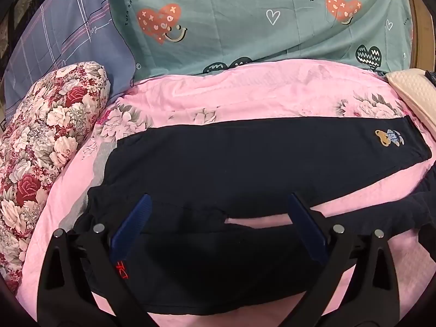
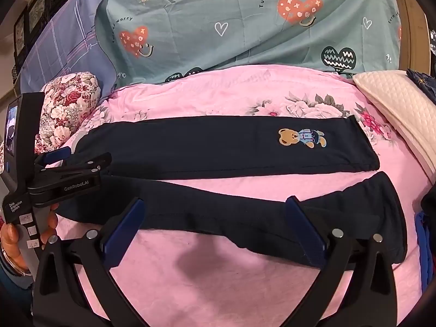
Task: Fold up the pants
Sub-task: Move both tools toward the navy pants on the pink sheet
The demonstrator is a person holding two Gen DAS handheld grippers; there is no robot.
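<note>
Dark navy pants (image 1: 245,158) lie spread on a pink floral bed cover (image 1: 245,98), waist to the left, both legs running right. A teddy bear patch (image 2: 301,137) marks the far leg near its hem. My left gripper (image 1: 219,204) is open, its blue fingers wide apart over the waist and crotch area. My right gripper (image 2: 215,207) is open over the near leg (image 2: 272,218), holding nothing. The left gripper also shows in the right wrist view (image 2: 58,156), held by a hand at the waistband on the left.
A floral pillow (image 1: 46,141) lies at the left. A teal heart-print quilt (image 1: 245,21) and a blue plaid pillow (image 1: 62,35) lie behind. A cream quilted cushion (image 2: 397,109) sits at the right. Blue cloth (image 2: 425,245) shows at the right edge.
</note>
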